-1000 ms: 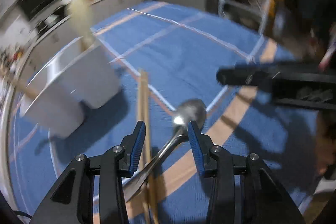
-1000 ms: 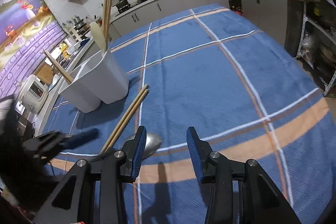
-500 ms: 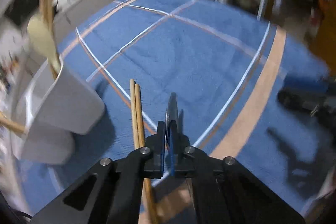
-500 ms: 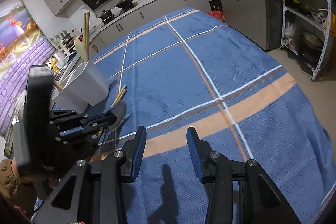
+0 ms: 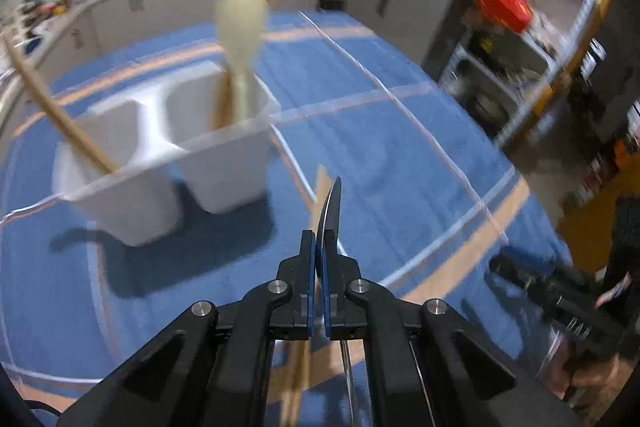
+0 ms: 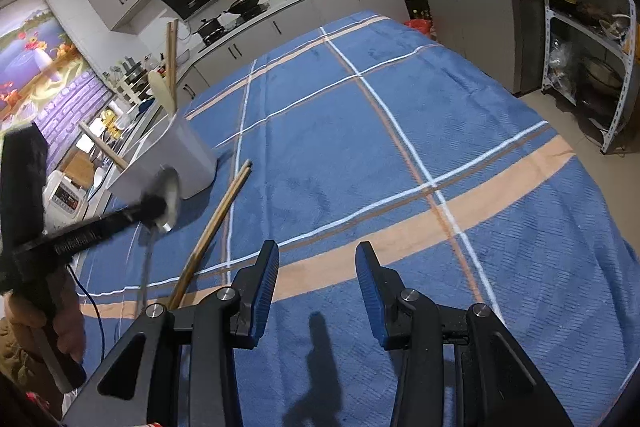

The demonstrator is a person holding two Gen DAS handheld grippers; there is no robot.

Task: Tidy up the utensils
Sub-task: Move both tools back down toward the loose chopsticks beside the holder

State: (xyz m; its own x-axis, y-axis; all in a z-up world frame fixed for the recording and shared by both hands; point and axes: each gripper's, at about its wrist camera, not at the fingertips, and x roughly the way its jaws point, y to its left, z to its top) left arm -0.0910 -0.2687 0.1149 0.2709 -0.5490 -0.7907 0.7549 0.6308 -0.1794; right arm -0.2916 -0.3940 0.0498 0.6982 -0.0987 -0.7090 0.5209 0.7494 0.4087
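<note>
My left gripper [image 5: 319, 247] is shut on a metal spoon [image 5: 330, 211], held edge-on above the blue cloth, its bowl pointing toward the white two-compartment holder [image 5: 224, 163]. The holder carries a pale spatula [image 5: 241, 23] and wooden sticks [image 5: 60, 115]. In the right wrist view the left gripper [image 6: 154, 205] carries the spoon [image 6: 170, 197] just in front of the holder [image 6: 188, 155]. A pair of wooden chopsticks [image 6: 216, 227] lies on the cloth beside the holder. My right gripper [image 6: 316, 291] is open and empty over the cloth's near edge.
The blue plaid cloth [image 6: 360, 155] covers the table. Kitchen counters [image 6: 304, 7] run along the back. A metal shelf rack [image 6: 588, 39] stands to the right, off the table's edge.
My left gripper closed on the spoon, lifted it off the cloth and carried it toward the white holder. My right gripper stayed open and drew back a little.
</note>
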